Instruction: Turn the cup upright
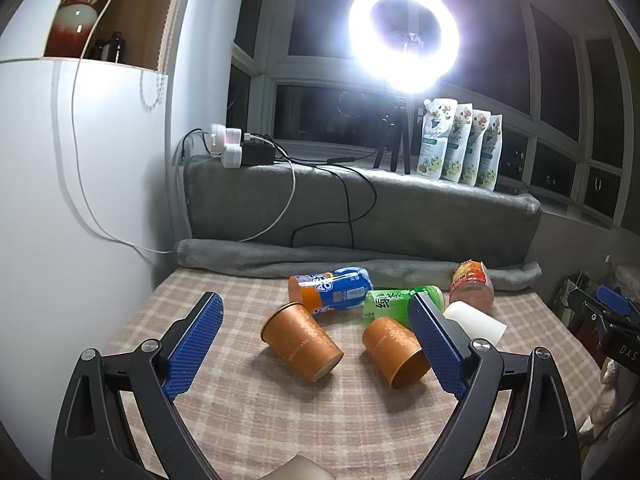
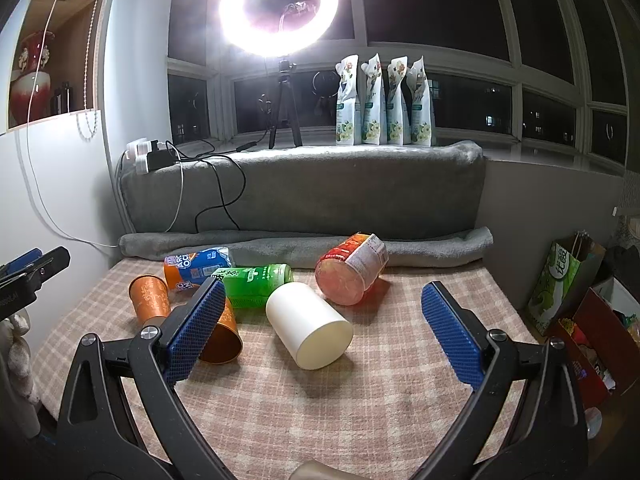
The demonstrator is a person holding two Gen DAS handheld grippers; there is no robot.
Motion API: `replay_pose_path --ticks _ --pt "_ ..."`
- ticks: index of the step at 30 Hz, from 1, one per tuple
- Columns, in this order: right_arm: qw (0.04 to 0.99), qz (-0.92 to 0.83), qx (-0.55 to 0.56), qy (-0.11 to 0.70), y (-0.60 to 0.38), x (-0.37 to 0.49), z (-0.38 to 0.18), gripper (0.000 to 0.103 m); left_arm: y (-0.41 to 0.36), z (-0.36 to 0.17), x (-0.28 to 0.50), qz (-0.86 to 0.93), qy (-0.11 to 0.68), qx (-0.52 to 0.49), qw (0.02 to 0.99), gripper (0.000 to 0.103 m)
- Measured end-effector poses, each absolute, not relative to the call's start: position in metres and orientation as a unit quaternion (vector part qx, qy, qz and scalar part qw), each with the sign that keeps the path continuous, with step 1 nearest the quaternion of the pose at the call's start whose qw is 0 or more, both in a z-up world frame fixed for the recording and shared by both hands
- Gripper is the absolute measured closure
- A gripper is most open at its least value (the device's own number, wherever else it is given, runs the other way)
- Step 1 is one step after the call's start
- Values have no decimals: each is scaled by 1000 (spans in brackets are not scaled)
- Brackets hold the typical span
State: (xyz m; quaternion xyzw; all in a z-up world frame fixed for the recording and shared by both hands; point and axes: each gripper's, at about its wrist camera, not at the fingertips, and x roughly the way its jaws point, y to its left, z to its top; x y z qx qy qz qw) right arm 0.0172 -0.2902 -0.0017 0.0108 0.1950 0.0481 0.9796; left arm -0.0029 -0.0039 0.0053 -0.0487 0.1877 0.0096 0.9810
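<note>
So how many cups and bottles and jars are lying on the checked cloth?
Orange cups: 2
White cups: 1
Bottles: 2, one blue and orange, one green
Jars: 1
Total: 6

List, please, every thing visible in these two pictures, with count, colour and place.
orange cups: 2, lying on checked cloth, left
white cup: 1, lying, centre
green tea bottle: 1, lying behind cups
blue-orange bottle: 1, lying, back left
red jar: 1, tilted, back right
refill pouches: 4, white-green, windowsill
ring light: 1, on tripod
grey blanket: 1, behind cloth
left gripper: open
right gripper: open
</note>
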Motion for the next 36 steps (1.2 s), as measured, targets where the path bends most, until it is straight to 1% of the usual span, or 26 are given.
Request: replay_pose_path --ticks 36 --pt "979 45 14 198 -294 17 -4 3 -11 4 -3 8 188 -45 981 10"
